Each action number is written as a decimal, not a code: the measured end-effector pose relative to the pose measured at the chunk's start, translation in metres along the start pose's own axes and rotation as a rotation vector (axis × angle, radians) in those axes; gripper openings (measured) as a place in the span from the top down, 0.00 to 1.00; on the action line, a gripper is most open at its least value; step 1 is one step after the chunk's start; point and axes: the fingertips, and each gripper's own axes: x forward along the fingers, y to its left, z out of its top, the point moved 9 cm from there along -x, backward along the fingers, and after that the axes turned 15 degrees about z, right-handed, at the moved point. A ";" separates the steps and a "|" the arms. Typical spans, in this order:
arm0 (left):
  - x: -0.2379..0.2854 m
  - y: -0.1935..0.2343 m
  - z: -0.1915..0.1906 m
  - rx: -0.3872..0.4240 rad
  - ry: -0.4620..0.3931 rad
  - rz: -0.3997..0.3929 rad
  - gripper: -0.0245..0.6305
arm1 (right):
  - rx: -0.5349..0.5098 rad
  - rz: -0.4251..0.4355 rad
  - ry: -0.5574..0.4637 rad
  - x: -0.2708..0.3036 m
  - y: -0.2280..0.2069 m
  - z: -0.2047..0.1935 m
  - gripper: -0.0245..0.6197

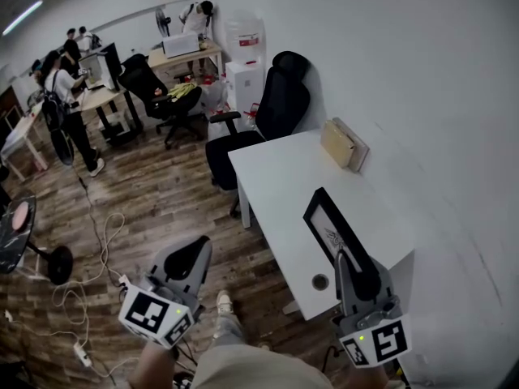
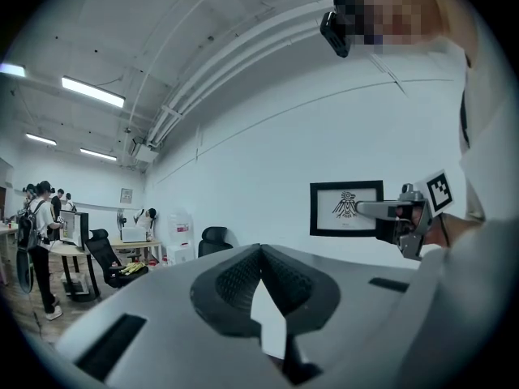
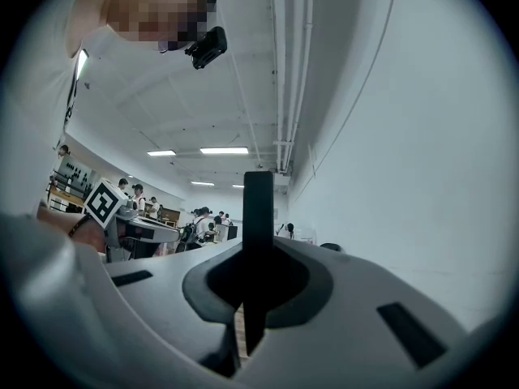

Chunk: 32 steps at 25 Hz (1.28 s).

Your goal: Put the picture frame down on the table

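Note:
A black picture frame [image 1: 327, 222] with a white mat and a small bird drawing is held upright over the right part of the white table [image 1: 272, 177]. My right gripper [image 1: 347, 259] is shut on its near edge. In the right gripper view the frame [image 3: 258, 217] shows edge-on as a black strip rising between the jaws. The left gripper view shows the frame [image 2: 346, 207] face-on, with the right gripper [image 2: 388, 211] clamped on its side. My left gripper [image 1: 193, 254] hangs over the wooden floor left of the table, shut and empty.
A tan wooden box [image 1: 344, 143] leans on the wall at the table's far side. A cable hole [image 1: 320, 282] sits near the table's front corner. A black office chair [image 1: 276, 108] stands behind the table. Cables [image 1: 97, 241] trail on the floor. People [image 1: 65, 112] stand at desks far left.

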 end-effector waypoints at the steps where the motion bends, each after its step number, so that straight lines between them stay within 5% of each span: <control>1: 0.005 0.004 -0.001 -0.001 0.001 -0.002 0.93 | -0.001 -0.002 0.005 0.006 -0.002 -0.001 0.91; 13: 0.104 0.096 -0.014 0.017 0.031 -0.004 0.93 | 0.028 -0.052 0.080 0.130 -0.049 -0.034 0.91; 32: 0.258 0.261 -0.030 0.006 0.034 -0.113 0.93 | 0.102 -0.189 0.117 0.334 -0.089 -0.076 0.91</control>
